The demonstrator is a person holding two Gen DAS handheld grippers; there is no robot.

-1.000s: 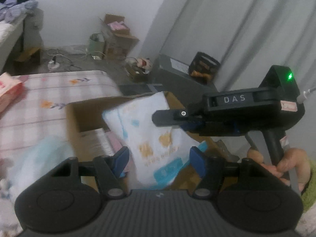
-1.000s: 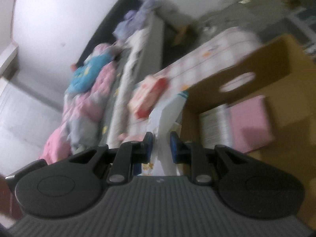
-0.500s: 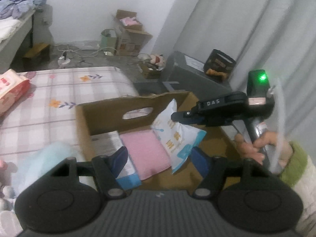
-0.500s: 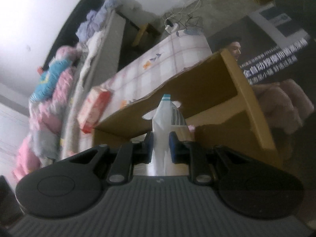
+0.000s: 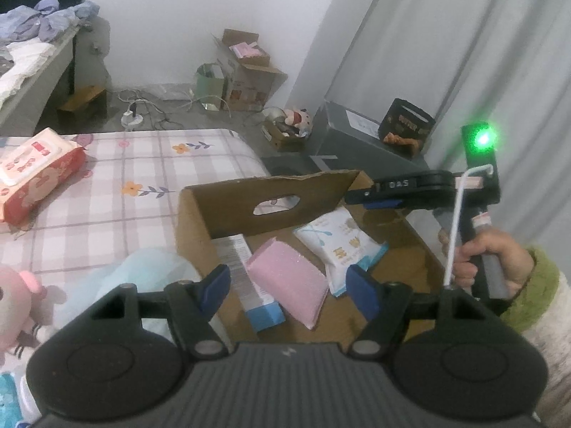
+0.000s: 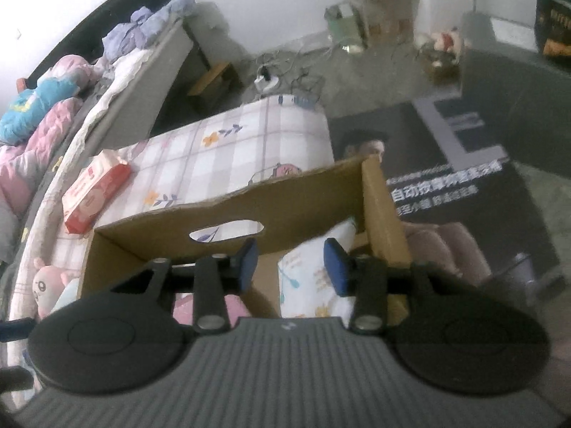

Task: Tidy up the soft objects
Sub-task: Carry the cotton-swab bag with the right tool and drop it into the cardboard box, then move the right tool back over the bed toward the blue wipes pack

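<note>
Both hand-held grippers hang over the cardboard box (image 5: pixel 228 210). On the right hand-held gripper (image 6: pixel 289 263) the jaws have just been opening; they stand apart with nothing clamped, the white tissue pack (image 5: pixel 340 246) lying loose in the box below them. On the left hand-held gripper (image 5: pixel 287 287) the jaws are wide apart and empty.

One box sits on the checked bed (image 5: pixel 107 192). Inside it lie three things: the white tissue pack, a pink pad (image 5: pixel 287 287) and a flat printed packet (image 5: pixel 246 278). Outside wait one red wipes pack (image 5: pixel 35 169), one pale blue bag (image 5: pixel 142 271) and one pink plush toy (image 5: pixel 18 306).

All look light and squashy; film wrappers may slip, so I would pinch each across its thick middle.
</note>
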